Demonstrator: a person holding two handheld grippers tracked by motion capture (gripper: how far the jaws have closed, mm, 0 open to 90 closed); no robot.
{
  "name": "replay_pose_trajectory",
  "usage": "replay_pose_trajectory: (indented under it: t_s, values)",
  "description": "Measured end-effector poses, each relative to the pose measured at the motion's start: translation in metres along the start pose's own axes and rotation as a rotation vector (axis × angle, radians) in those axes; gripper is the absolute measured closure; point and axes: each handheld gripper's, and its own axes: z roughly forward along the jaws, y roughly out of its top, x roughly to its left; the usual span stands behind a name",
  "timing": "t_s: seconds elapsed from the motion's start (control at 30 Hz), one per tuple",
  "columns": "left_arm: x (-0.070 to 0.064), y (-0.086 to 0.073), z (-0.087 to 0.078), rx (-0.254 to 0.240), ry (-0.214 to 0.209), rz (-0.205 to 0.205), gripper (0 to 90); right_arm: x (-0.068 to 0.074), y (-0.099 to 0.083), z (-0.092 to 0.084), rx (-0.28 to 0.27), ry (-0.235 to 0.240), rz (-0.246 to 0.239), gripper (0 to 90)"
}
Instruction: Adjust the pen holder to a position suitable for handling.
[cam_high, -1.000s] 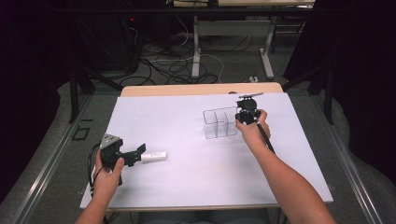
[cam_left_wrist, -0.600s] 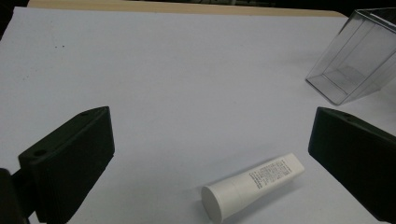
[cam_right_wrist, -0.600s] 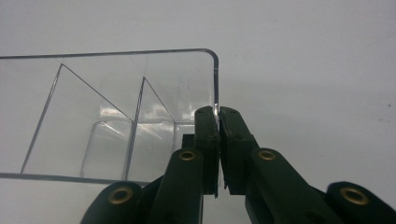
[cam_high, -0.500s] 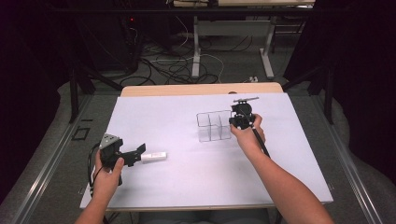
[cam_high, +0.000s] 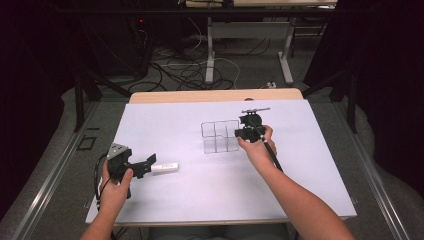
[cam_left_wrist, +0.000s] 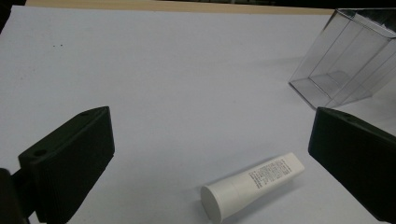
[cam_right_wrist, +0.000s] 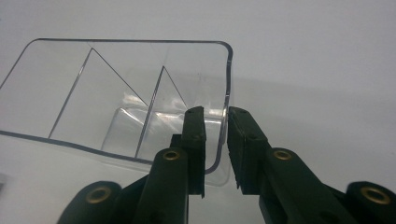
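Note:
A clear plastic organizer box (cam_high: 219, 137) with dividers stands mid-table on the white sheet. My right gripper (cam_high: 243, 132) sits at its right end. In the right gripper view the jaws (cam_right_wrist: 215, 112) straddle the box's end wall (cam_right_wrist: 226, 84), one inside and one outside. They have just been opening, and a gap shows beside the wall. A white tube (cam_high: 165, 167) lies on its side at the front left. My left gripper (cam_high: 145, 165) is held open just short of it, and in the left gripper view the tube (cam_left_wrist: 254, 184) lies between and ahead of the wide jaws (cam_left_wrist: 211, 113).
The white sheet (cam_high: 300, 165) covers the table, with a wooden strip (cam_high: 215, 96) along the far edge. Past it, cables and desk legs (cam_high: 210, 55) stand on the dark floor. The organizer box (cam_left_wrist: 345, 60) shows far right in the left gripper view.
The right gripper and the clear box have moved left and slightly nearer across the table. The left gripper and the tube have stayed put.

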Motion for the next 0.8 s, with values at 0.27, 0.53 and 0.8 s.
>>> replay_pose_trajectory:
  t_s: [0.27, 0.53, 0.8]
  values:
    - [0.0007, -0.0005, 0.0001, -0.001, 0.002, -0.006, 0.5, 0.01, -0.0037, -0.0009, -0.004, 0.018, 0.001, 73.7]
    - [0.0004, -0.0003, 0.0, 0.001, 0.002, -0.002, 0.5, 0.0097, -0.0038, -0.0033, -0.008, 0.038, 0.005, 68.2]
    - [0.0013, -0.001, 0.0002, 0.006, 0.002, 0.0, 0.5, 0.0035, -0.0064, -0.0067, -0.04, 0.072, -0.015, 62.0]
